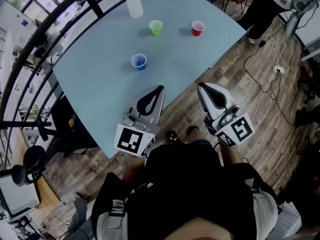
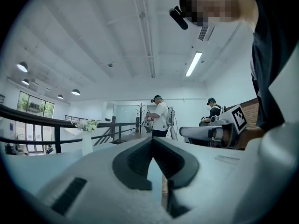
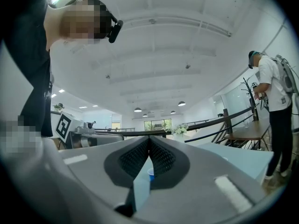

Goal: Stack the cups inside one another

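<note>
Three small cups stand apart on the pale blue table (image 1: 100, 99): a blue cup (image 1: 139, 61) nearest me, a green cup (image 1: 155, 27) and a red cup (image 1: 198, 28) farther back. My left gripper (image 1: 159, 88) is over the table's near edge, short of the blue cup, its jaws together and empty. My right gripper (image 1: 200, 87) hovers beside the table's edge over the wooden floor, also shut and empty. In the right gripper view the blue cup (image 3: 150, 173) shows through the slot below the closed tips (image 3: 149, 138). The left gripper view shows closed tips (image 2: 152, 139) and no cup.
A white vase (image 1: 133, 4) with flowers stands at the table's far edge, behind the green cup. A dark railing (image 1: 45, 39) runs along the table's left side. People stand beyond the table (image 2: 160, 118), and cables (image 1: 272, 69) lie on the floor at right.
</note>
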Tool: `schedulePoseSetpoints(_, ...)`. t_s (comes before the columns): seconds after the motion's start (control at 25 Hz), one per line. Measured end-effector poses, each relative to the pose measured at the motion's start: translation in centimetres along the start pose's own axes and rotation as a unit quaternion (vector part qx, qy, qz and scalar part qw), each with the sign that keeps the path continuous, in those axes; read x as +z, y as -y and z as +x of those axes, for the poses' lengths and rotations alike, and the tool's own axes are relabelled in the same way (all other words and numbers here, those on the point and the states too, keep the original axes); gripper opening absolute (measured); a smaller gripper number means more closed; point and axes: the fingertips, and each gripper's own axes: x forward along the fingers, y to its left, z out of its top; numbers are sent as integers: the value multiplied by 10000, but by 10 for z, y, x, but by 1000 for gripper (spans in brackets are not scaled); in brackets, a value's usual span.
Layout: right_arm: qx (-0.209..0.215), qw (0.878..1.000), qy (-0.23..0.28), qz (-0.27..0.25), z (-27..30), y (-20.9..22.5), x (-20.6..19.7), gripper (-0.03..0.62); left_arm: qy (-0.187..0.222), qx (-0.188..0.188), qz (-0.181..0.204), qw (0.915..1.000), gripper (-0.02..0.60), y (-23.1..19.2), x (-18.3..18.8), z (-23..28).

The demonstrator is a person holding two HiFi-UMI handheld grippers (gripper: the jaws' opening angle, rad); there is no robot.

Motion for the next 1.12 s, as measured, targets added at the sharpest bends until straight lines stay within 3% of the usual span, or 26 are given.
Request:
schedulePoseSetpoints(0.52, 490, 9988, -38, -27, 54, 52, -6, 3, -46, 887, 48, 9960, -17, -44, -5, 15)
schedulePoseSetpoints(0.88, 838, 9964, -58, -93, 119, 107, -20, 3, -149, 1679, 124, 9856, -17, -87, -11, 34)
schedulePoseSetpoints(1.12, 1080, 9940, -168, -81, 159, 116, -35, 3, -147, 2165, 109, 9761, -17, -114, -15, 27)
